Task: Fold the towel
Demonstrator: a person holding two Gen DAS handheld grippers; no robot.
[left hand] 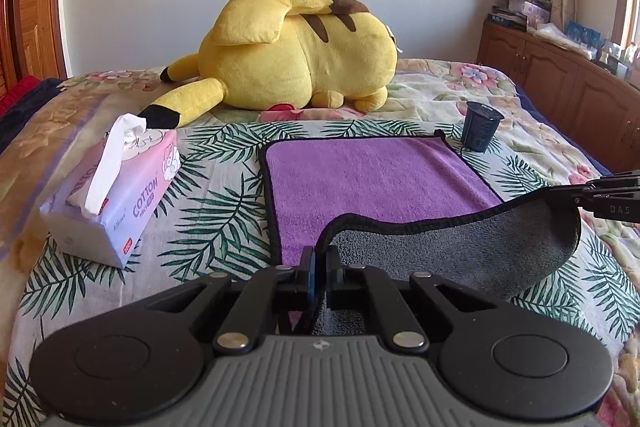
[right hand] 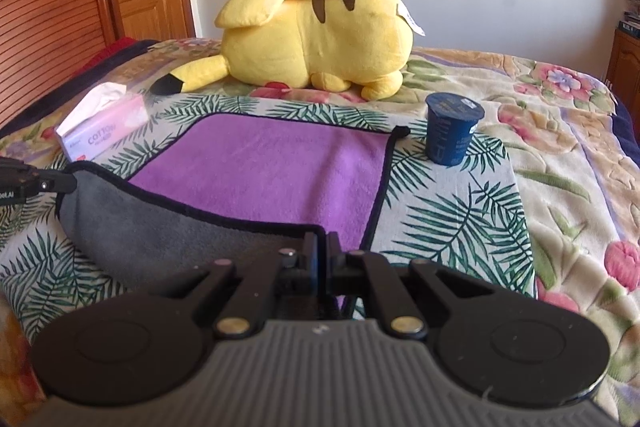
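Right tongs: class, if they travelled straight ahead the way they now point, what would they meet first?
Probably the purple towel itself: the right tongs, shut on its near edge, point over its flat part. Beyond lies the yellow plush toy; depth is unclear. The blue cup sits off to the right.

The towel (left hand: pixel 376 175) lies flat on the bed (left hand: pixel 520 147), its near edge lifted between the left gripper (left hand: pixel 319 267) at the near left corner and the right gripper (right hand: pixel 321 259) at the near right. A tissue pack (left hand: pixel 116 195) sits left, a cup (left hand: pixel 480 127) by the far right corner, a plush toy (left hand: pixel 296 51) beyond
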